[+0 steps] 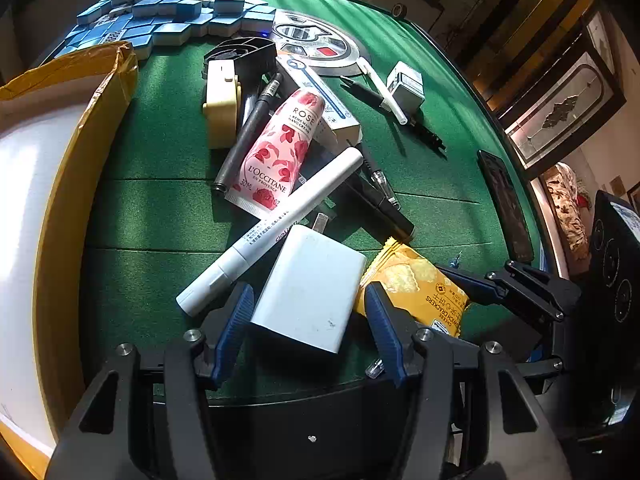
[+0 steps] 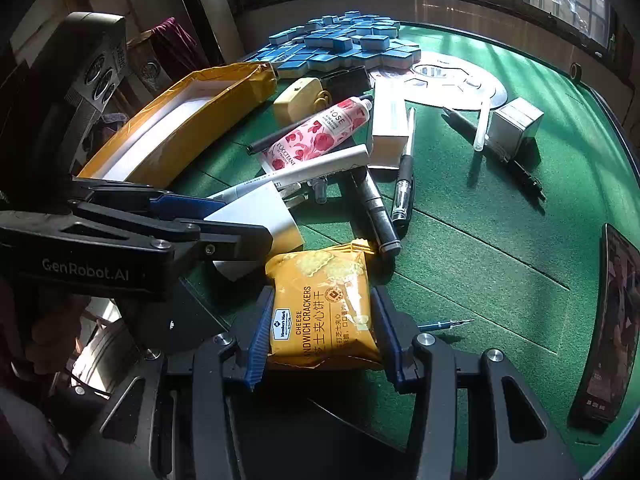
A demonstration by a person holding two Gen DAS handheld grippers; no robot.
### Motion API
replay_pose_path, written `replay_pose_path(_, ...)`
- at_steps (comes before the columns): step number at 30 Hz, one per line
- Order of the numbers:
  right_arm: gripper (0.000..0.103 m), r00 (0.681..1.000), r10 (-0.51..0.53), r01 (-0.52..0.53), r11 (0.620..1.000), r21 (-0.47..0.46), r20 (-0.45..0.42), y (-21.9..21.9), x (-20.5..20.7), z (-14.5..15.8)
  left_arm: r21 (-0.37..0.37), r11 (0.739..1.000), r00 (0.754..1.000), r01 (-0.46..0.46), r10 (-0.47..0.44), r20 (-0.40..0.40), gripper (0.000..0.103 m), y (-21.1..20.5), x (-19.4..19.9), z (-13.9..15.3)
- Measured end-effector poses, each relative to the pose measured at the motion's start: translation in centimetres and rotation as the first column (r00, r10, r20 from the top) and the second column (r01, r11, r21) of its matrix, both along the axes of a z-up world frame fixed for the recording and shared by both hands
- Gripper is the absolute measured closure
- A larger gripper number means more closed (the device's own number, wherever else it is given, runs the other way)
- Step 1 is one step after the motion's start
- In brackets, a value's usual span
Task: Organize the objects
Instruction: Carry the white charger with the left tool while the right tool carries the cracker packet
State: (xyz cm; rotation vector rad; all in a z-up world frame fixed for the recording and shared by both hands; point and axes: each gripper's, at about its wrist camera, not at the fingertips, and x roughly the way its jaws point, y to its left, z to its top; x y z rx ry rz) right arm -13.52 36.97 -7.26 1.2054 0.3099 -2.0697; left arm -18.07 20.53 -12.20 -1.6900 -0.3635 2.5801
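Note:
My left gripper (image 1: 308, 312) has its blue pads on both sides of a white charger block (image 1: 310, 286) lying on the green felt table (image 1: 160, 208); the pads stand close to its sides. My right gripper (image 2: 324, 322) is closed around a yellow cheese cracker packet (image 2: 320, 304), also seen in the left wrist view (image 1: 416, 284). The left gripper shows in the right wrist view (image 2: 224, 216) over the charger (image 2: 260, 216). A pile holds a white marker (image 1: 272, 232), a rose hand cream tube (image 1: 280, 148), pens and a white box (image 1: 320, 100).
An open yellow-taped box (image 1: 52, 184) with a white inside stands at the left. Blue mahjong tiles (image 1: 168, 12) are heaped at the far side. A phone (image 2: 608, 320) lies at the right edge, a small grey box (image 2: 516, 124) and pens farther back.

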Motion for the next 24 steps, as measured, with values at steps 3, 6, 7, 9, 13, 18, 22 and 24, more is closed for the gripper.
replay_pose_path(3, 0.061, 1.0, -0.009, 0.009, 1.0, 0.004, -0.008, -0.1, 0.2, -0.1, -0.009, 1.0, 1.0, 0.01, -0.01, -0.007, 0.05, 0.3, -0.1, -0.7)
replay_pose_path(6, 0.064, 1.0, -0.025, 0.025, 1.0, -0.008, 0.003, -0.2, 0.1, 0.1, -0.031, 0.999, 1.0, 0.006, -0.007, -0.024, 0.053, 0.4, 0.2, -0.5)
replay_pose_path(7, 0.064, 0.999, -0.035, 0.036, 0.999, -0.024, 0.012, 0.0, 0.1, 0.3, -0.032, 0.999, 1.0, 0.006, -0.007, -0.029, 0.054, 0.4, 0.5, -0.4)
replay_pose_path(9, 0.064, 0.998, -0.055, 0.057, 0.997, -0.059, 0.031, 0.5, -0.1, 0.4, -0.01, 1.0, 0.999, -0.01, 0.009, -0.052, 0.055, 0.0, 1.1, -0.1)
replay_pose_path(13, 0.064, 0.992, -0.099, 0.109, 0.985, -0.133, 0.075, 1.2, -0.3, 0.6, 0.102, 0.994, 0.996, -0.047, 0.054, -0.074, 0.056, -1.7, 2.5, 0.5)
replay_pose_path(18, 0.064, 0.986, -0.136, 0.153, 0.968, -0.198, 0.096, 0.9, -0.3, 1.4, 0.176, 0.981, 0.984, -0.079, 0.105, -0.143, 0.057, -3.3, 4.5, 2.0)
replay_pose_path(22, 0.064, 0.985, -0.14, 0.16, 0.96, -0.229, 0.099, 0.1, -0.2, 2.2, 0.204, 0.975, 0.978, -0.091, 0.126, -0.168, 0.057, -4.1, 5.6, 3.8)
replay_pose_path(24, 0.064, 0.986, -0.127, 0.151, 0.955, -0.254, 0.107, -0.5, 0.1, 2.6, 0.243, 0.966, 0.977, -0.092, 0.134, -0.165, 0.057, -4.5, 5.8, 5.7)
